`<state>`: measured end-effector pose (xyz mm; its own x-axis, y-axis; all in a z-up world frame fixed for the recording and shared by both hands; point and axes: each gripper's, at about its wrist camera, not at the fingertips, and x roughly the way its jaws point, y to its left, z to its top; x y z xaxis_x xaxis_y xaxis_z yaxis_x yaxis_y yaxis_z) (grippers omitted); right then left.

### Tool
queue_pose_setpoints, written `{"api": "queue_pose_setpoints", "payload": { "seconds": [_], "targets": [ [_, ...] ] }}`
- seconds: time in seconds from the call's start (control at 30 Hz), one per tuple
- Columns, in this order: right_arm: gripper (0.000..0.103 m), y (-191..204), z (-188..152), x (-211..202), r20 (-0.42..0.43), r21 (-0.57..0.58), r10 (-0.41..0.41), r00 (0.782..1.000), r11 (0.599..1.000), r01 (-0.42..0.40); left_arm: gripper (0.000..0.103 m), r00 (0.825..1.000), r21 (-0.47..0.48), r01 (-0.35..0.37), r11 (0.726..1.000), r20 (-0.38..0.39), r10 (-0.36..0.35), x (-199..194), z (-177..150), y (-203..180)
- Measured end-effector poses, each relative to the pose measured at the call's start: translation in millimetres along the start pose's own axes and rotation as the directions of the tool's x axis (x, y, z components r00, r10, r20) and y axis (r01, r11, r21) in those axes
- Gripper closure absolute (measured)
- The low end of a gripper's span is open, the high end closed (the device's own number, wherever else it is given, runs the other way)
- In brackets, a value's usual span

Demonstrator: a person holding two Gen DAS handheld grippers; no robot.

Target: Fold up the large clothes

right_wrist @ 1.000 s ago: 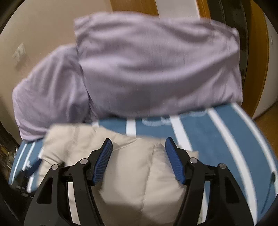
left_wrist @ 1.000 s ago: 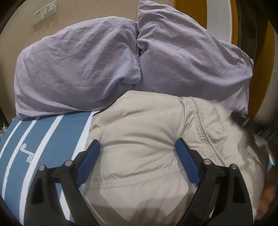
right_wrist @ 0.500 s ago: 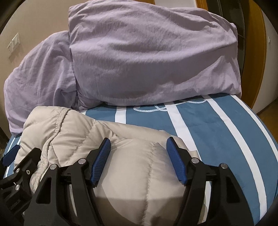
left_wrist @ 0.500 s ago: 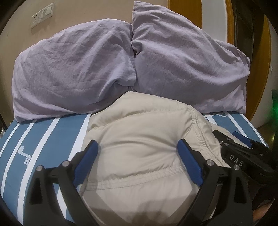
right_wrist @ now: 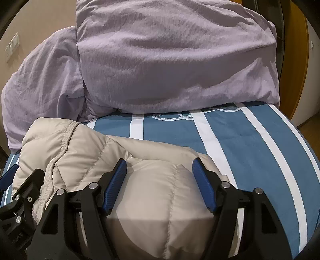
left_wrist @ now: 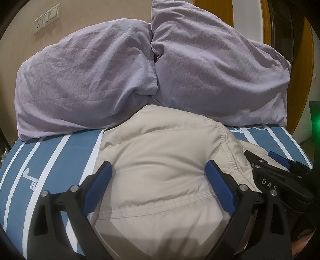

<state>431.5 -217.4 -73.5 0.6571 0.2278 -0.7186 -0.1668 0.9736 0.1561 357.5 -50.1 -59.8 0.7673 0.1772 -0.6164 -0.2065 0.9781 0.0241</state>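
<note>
**Beige jacket bundled on the striped bed, both grippers over it**

Left wrist view: the left gripper [left_wrist: 159, 180] hangs over a puffy beige jacket [left_wrist: 160, 152] that lies bundled on a blue sheet [left_wrist: 60, 160] with white stripes. Its jaws stand wide apart and have just been opening; the jacket's padded bulk fills the space between the blue fingers [left_wrist: 98, 186], but the pads do not seem to press it. A stitched seam runs across the fabric just under the fingers. Behind the jacket two lilac pillows [left_wrist: 90, 80] lean against each other at the head of the bed, the jacket's far edge touching them. The right gripper [left_wrist: 280, 172] shows at the right edge, resting low beside the jacket. A switch plate [left_wrist: 47, 18] sits on the wall at upper left.

Right wrist view: the right gripper [right_wrist: 160, 186] is over the jacket's [right_wrist: 156, 200] right part, jaws partly open, quilted fabric bulging between them; whether the pads pinch it I cannot tell. The left gripper [right_wrist: 14, 188] shows at lower left. The sheet [right_wrist: 250, 150] lies bare to the right, the pillows [right_wrist: 170, 60] behind.
</note>
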Motion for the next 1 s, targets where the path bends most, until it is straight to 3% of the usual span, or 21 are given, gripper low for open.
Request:
{"api": "queue_pose_setpoints", "payload": {
  "seconds": [1.0],
  "targets": [
    [0.032, 0.1, -1.0, 0.4, 0.004, 0.018, 0.019, 1.000, 1.000, -0.019, 0.008, 1.000, 0.003, 0.001, 1.000, 0.002, -0.001, -0.1, 0.1, -0.1]
  ]
}}
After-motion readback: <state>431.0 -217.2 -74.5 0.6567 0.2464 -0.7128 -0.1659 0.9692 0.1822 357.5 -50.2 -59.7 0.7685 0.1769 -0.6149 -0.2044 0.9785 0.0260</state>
